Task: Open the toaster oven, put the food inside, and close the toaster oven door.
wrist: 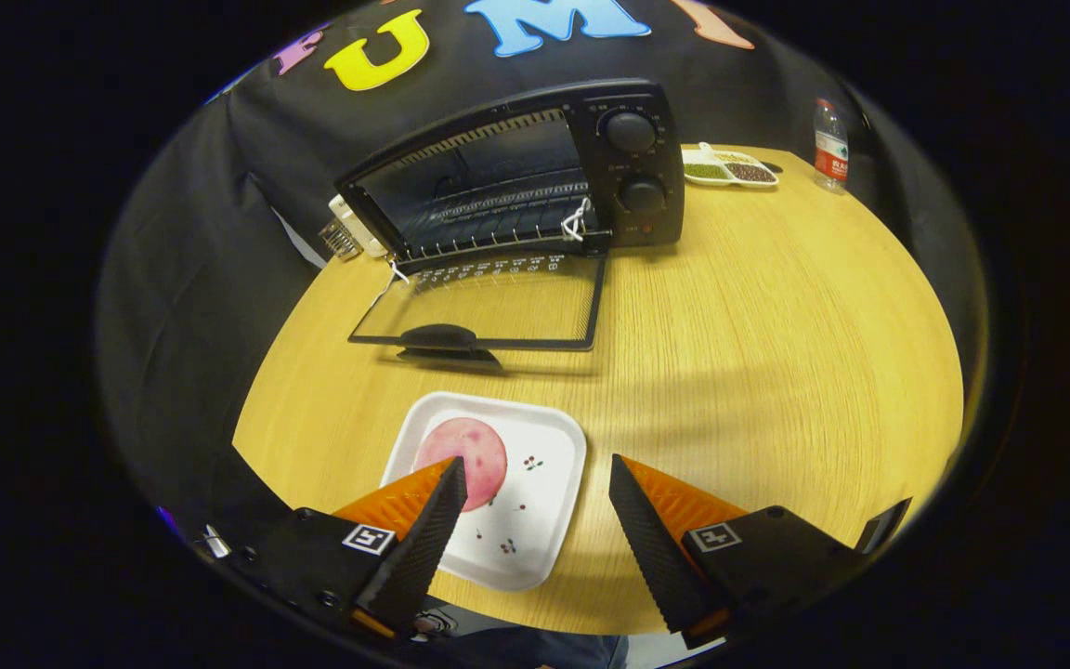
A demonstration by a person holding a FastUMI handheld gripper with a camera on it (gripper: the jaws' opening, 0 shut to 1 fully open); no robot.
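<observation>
Two fingers of the gripper [535,483] stand wide apart above the wooden table [776,353], holding nothing and touching nothing. The pink round slice of food [465,455] lies on a white square plate [549,446], just ahead of the left finger at about eleven o'clock from the gap between the fingertips; that finger's tip overlaps the slice's near edge in the view, though whether it hangs above it or touches it cannot be told. The slice is round and flat, so it has no long axis to line up with. Beyond the plate, at twelve o'clock, the toaster oven [535,177] stands with its glass door [489,302] already folded down flat on the table, handle toward the plate. Judging by this, the coming move calls for a shift toward the left to centre the slice between the fingers.
</observation>
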